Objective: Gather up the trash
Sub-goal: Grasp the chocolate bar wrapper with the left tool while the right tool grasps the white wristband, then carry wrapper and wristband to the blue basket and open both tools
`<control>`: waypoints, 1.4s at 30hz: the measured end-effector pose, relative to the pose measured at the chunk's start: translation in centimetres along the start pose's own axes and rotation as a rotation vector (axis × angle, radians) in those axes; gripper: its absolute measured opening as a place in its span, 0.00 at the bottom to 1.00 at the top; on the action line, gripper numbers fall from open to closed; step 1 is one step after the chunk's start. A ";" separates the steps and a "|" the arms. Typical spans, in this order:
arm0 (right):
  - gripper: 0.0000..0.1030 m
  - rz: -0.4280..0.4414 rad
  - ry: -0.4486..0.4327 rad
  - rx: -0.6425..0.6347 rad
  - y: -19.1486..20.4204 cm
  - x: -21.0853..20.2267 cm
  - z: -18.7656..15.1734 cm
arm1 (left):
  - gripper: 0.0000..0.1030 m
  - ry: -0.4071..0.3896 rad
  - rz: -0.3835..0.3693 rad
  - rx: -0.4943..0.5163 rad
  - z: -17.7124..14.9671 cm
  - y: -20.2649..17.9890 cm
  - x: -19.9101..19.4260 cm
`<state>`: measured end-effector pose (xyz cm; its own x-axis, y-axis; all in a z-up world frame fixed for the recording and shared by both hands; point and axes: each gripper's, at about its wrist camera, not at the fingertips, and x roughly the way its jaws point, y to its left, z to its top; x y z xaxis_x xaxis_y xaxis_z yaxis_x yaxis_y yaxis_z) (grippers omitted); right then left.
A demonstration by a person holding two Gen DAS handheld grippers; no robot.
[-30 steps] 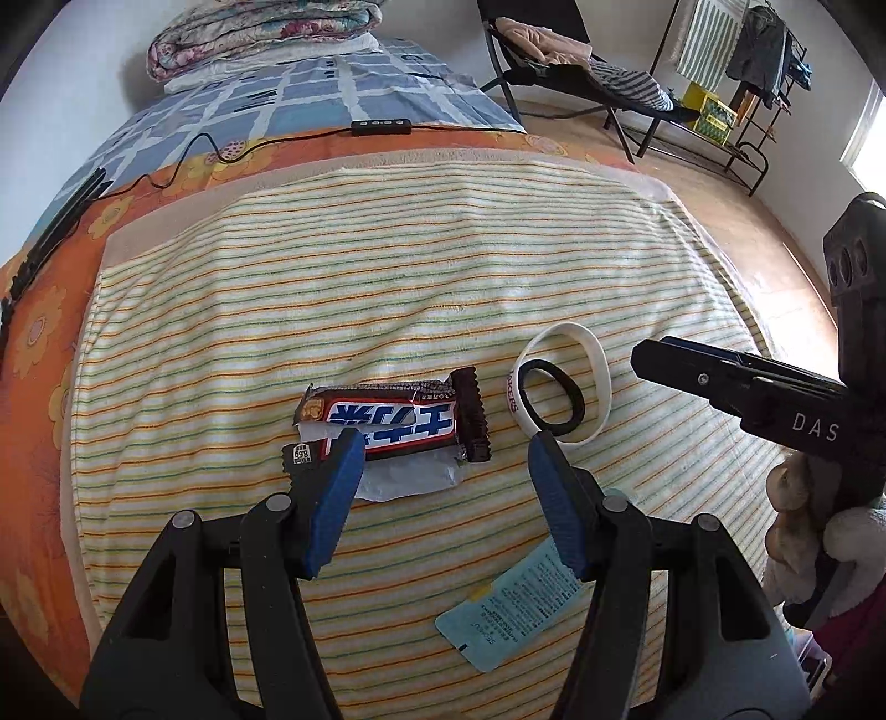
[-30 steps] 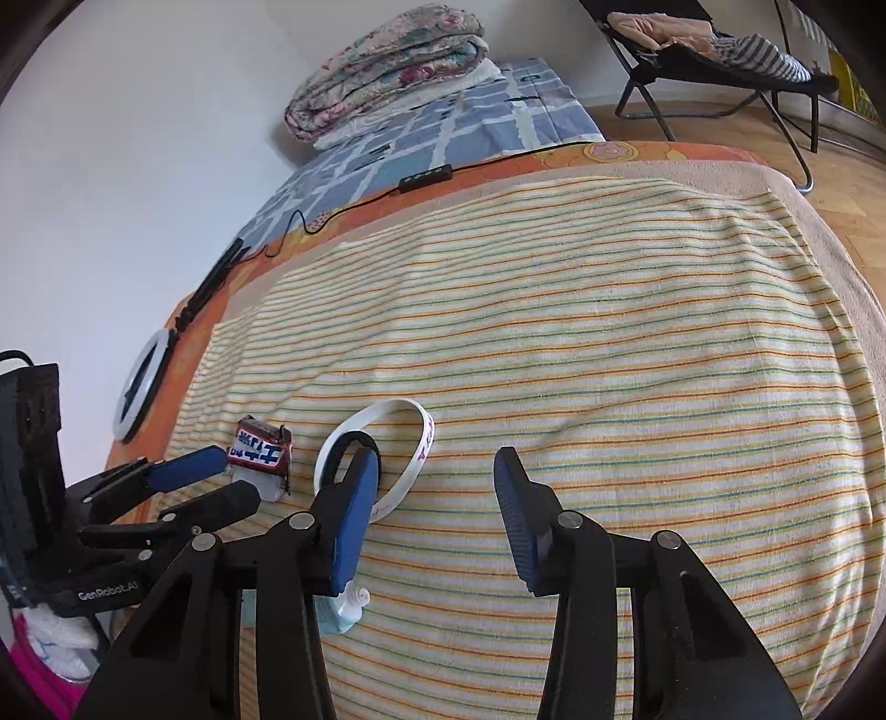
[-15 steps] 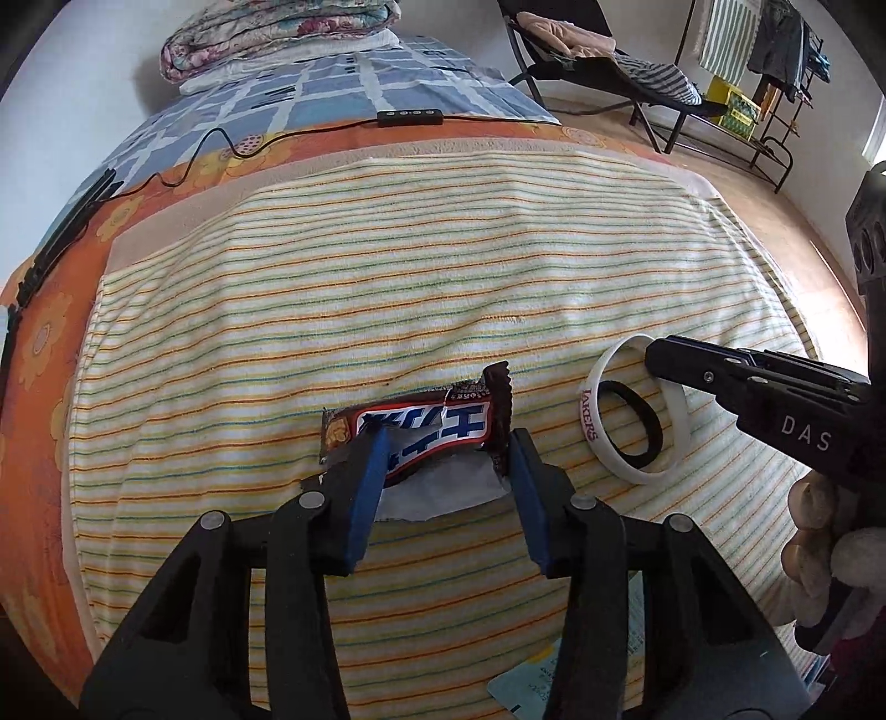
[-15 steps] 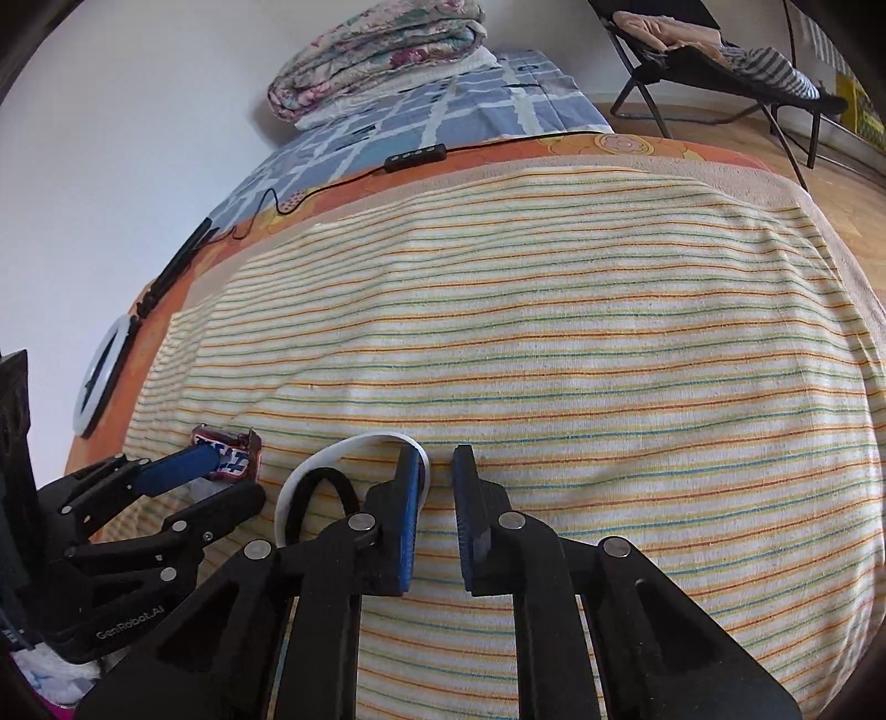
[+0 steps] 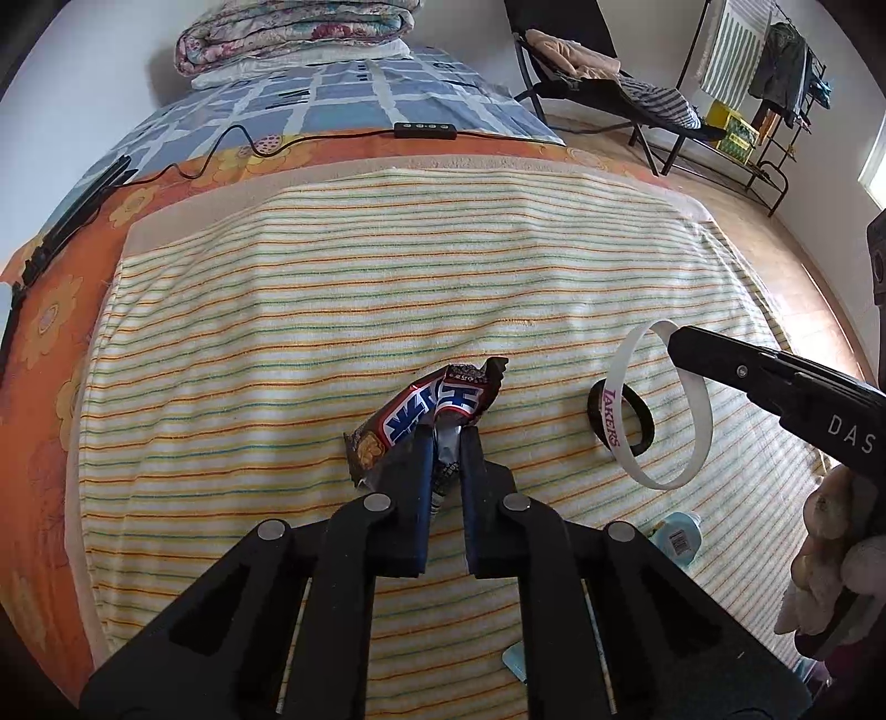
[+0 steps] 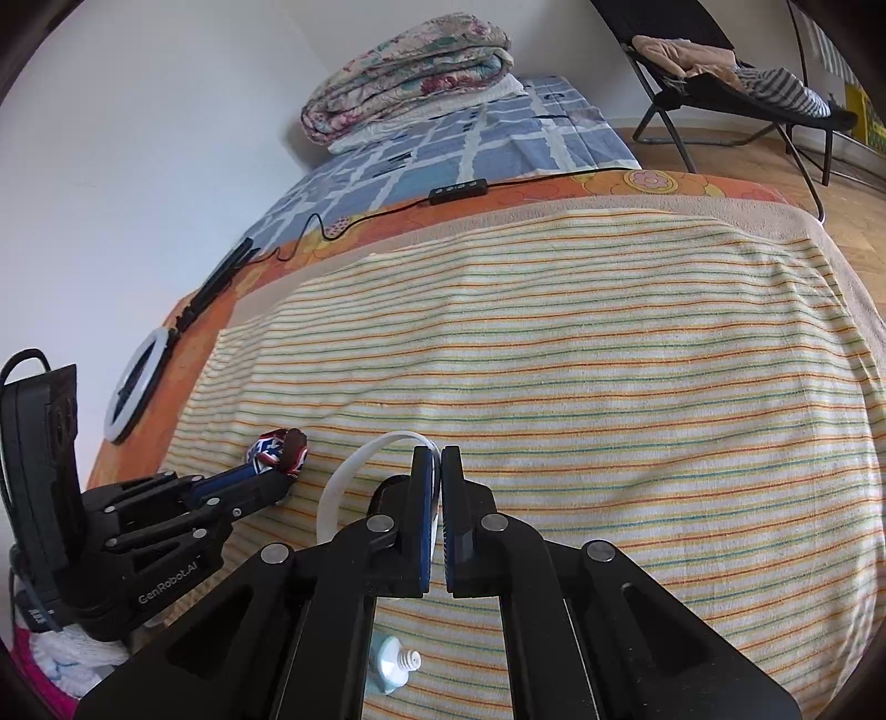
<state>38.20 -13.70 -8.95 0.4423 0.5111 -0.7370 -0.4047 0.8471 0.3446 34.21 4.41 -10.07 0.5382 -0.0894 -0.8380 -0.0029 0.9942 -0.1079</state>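
Observation:
My left gripper [image 5: 446,443] is shut on a crumpled brown, blue and red candy wrapper [image 5: 426,412] and holds it just above the striped towel [image 5: 332,310]. It also shows in the right wrist view [image 6: 279,443]. My right gripper [image 6: 440,459] is shut on a white "LAKERS" wristband [image 5: 692,437], whose loop shows left of the fingers [image 6: 343,482]. A black hair tie [image 5: 637,437] lies on the towel behind the wristband. The right gripper also shows in the left wrist view [image 5: 678,338].
A light blue tube [image 6: 390,662] lies on the towel near the front edge, also in the left wrist view [image 5: 678,534]. A cable with a remote [image 5: 423,130], a ring light [image 6: 135,382], folded quilts [image 5: 299,30] and a folding chair [image 5: 609,88] sit beyond.
Both grippers closed. The left shut on the candy wrapper, crumpling and lifting it. The right shut on the white wristband and raised its edge off the towel.

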 end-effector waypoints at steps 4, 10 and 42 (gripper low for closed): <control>0.02 0.008 -0.034 -0.018 0.8 -1.4 0.3 | 0.06 -0.014 -0.009 -0.013 -0.4 0.4 -1.1; 0.02 0.016 -0.062 -0.037 1.4 -3.4 0.0 | 0.06 -0.032 -0.020 -0.020 -1.2 0.7 -3.4; 0.02 0.014 -0.073 -0.268 7.8 -17.2 -12.4 | 0.06 -0.055 -0.092 0.028 -15.6 -5.3 -19.5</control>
<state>17.55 -17.69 -0.81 0.4875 0.5400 -0.6861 -0.6039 0.7761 0.1817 10.55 -0.01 -1.48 0.5807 -0.1775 -0.7945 0.0717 0.9833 -0.1672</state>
